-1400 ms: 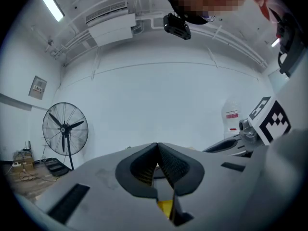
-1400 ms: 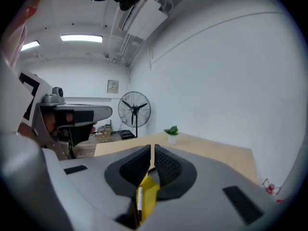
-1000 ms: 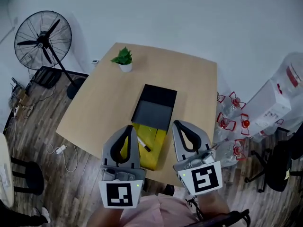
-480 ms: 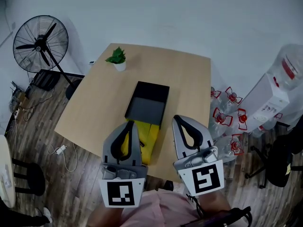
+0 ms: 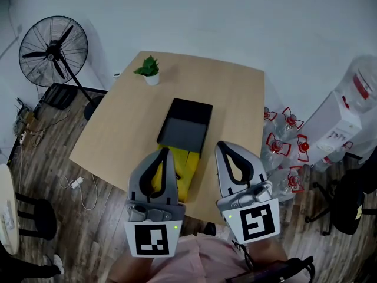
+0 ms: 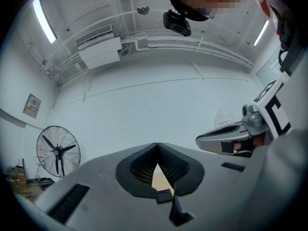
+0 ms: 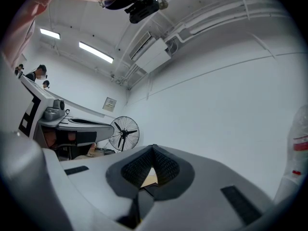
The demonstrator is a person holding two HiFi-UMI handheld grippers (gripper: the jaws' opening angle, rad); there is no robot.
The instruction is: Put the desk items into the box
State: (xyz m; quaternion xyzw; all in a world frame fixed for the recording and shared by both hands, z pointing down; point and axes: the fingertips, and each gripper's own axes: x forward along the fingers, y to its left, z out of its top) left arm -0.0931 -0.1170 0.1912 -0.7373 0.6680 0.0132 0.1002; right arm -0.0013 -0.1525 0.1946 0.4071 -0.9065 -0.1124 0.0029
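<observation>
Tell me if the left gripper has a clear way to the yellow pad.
Probably yes: the left gripper hangs over the yellow pad with nothing between them, and the box lies beyond. Its jaws are shut and must open first.

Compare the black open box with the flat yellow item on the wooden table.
The black open box has raised walls and a dark hollow; the flat yellow item lies low, like a folder. The box sits mid-table in full view; the yellow item lies nearer the person, partly behind the left gripper. Both rest on the wooden table, end to end.
</observation>
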